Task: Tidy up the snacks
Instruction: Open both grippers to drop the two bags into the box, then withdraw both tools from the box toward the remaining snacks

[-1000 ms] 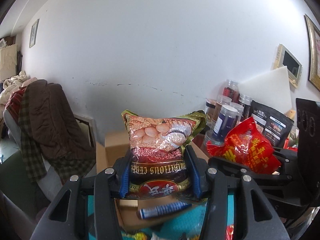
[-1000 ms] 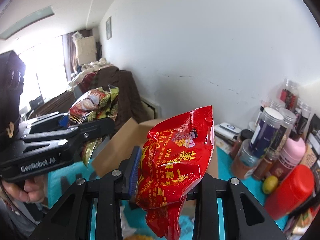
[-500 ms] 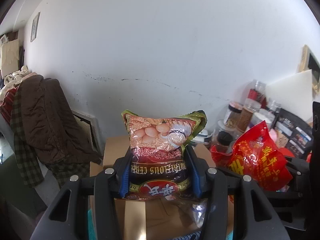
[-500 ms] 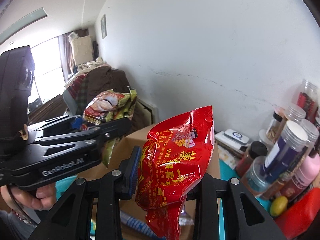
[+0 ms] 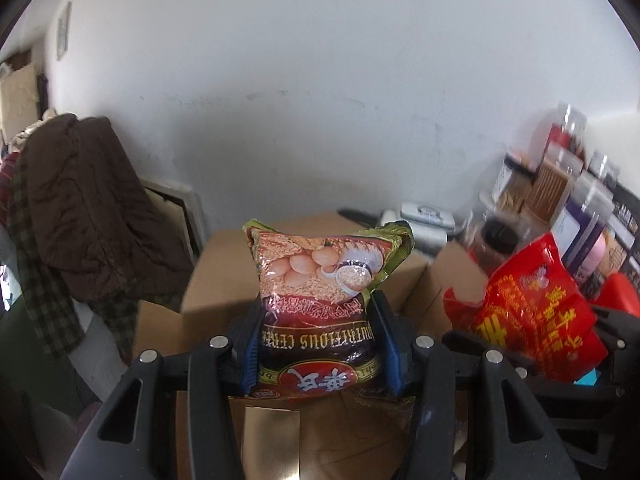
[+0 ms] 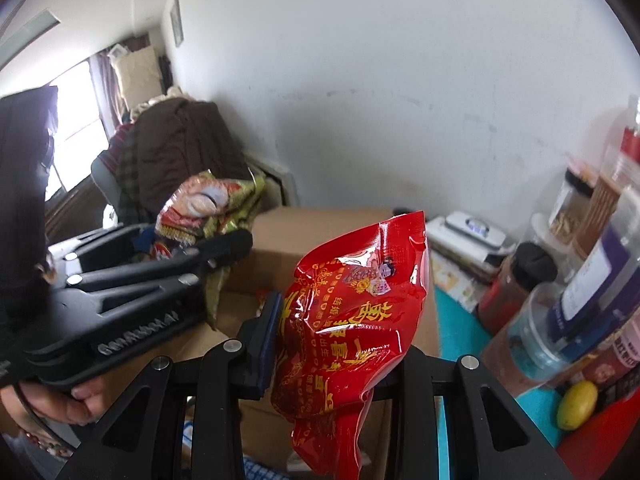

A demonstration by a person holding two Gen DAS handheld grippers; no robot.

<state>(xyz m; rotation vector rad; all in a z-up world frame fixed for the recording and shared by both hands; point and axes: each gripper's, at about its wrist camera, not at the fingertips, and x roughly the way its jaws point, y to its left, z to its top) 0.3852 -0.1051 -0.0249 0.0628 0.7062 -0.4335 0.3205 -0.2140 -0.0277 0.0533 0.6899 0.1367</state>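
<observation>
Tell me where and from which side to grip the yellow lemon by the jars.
Grip the lemon across its narrow middle, coming from above. It lies low on the teal surface, crowded by the clear jar on one side and the red container on the other, so sideways approaches look blocked. Both grippers are full now: the right gripper holds the red bag.

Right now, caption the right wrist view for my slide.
Right gripper clamps a red snack bag above an open cardboard box.
</observation>
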